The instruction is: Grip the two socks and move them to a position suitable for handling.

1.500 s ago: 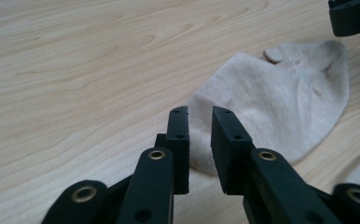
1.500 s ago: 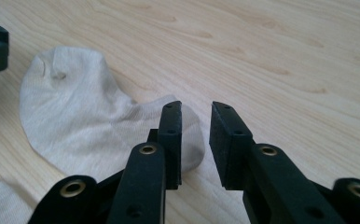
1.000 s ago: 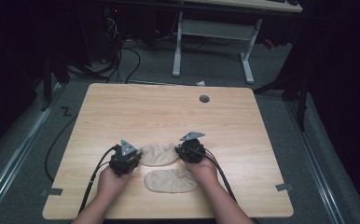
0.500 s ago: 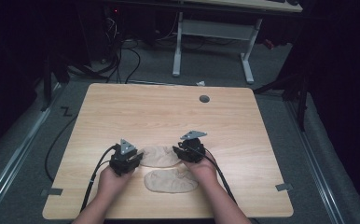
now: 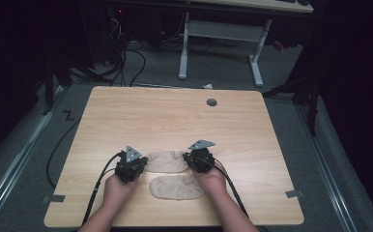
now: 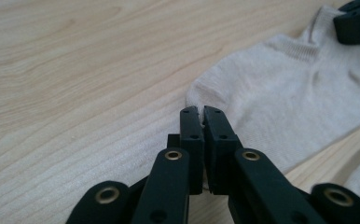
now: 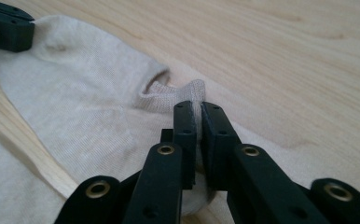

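Low in the high view we see a second beige sock (image 5: 176, 186) lying flat between the wrists, untouched. Just above it, the far sock (image 5: 165, 161) is stretched between our two grippers — the left gripper (image 6: 201, 112) clamped on its toe edge, the right gripper (image 7: 197, 106) clamped on its ribbed cuff. Over the last second the right one has edged slightly leftward; otherwise little has shifted, so we judge the lift not begun. The wooden table (image 5: 175, 116) bears no readable writing, nor do the socks.

Dim room behind a light wooden table (image 5: 175, 116).
A white-legged desk (image 5: 223, 34) stood beyond the far edge on grey floor (image 5: 320, 145); cables (image 5: 126, 58) lay there.
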